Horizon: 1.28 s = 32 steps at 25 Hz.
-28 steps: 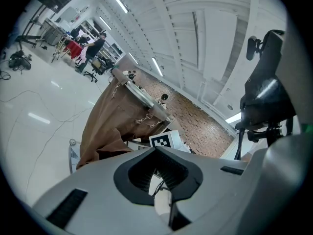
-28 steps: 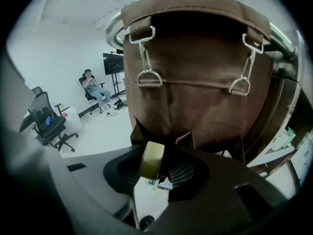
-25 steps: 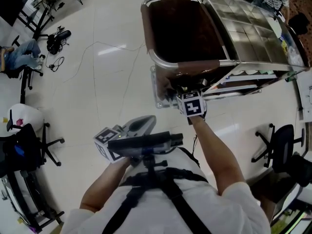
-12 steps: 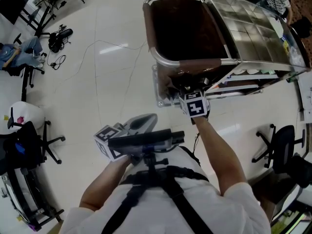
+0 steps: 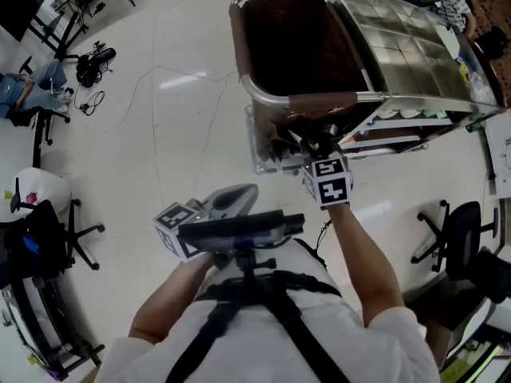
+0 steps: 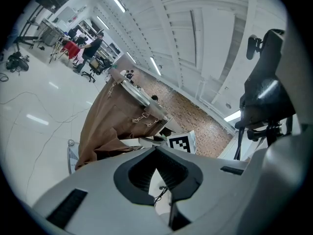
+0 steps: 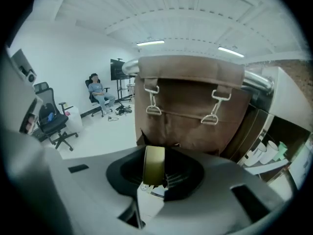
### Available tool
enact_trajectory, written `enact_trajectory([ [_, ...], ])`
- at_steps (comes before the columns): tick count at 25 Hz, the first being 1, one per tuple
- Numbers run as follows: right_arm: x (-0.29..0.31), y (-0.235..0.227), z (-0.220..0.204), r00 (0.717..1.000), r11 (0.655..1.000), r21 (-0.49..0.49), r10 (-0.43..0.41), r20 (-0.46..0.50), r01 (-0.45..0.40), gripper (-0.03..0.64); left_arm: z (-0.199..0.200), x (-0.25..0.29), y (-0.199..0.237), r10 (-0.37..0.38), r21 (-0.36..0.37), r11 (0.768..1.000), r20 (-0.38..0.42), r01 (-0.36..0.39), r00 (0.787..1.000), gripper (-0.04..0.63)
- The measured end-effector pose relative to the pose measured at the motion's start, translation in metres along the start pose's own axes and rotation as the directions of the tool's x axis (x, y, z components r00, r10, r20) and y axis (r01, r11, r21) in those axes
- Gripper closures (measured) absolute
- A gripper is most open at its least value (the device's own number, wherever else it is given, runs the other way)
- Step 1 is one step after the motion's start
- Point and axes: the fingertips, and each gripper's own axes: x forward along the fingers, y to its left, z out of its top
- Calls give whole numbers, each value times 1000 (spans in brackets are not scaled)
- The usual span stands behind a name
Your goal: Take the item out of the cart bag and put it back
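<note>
Right gripper view: right gripper [image 7: 156,176] jaws just closed on the tape roll [image 7: 154,163] — next, lift it clear of the cart bag [image 7: 190,111] at 12 o'clock; left gripper [image 6: 157,177] jaws apart, empty.

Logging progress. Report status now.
Right gripper: jaws just been closing, now on yellow roll, in front of brown bag. Left gripper open, empty. Bag mouth unblocked.
</note>
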Motion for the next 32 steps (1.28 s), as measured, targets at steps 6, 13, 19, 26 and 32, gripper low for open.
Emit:
enact_trajectory([
  [6,-33,0,17,998,1000,13,17,54,-17,543,-6,1,-3,-16,-5,1000,-21,16,1000,592],
  [13,-67,3,28,995,999,31,27,94,-30,544,-7,2,-7,-26,-3,1000,-24,26,999,592],
  [19,-95,5,31,991,996,69,44,125,-53,543,-5,2,-6,-21,0,1000,-4,21,1000,592],
  [26,-121,1,28,989,995,88,32,148,-45,545,-8,1,-8,-22,0,1000,-21,22,1000,592],
  [32,-132,-8,23,988,994,105,9,154,-26,545,-7,6,-7,-16,-6,1000,-5,16,1000,592],
])
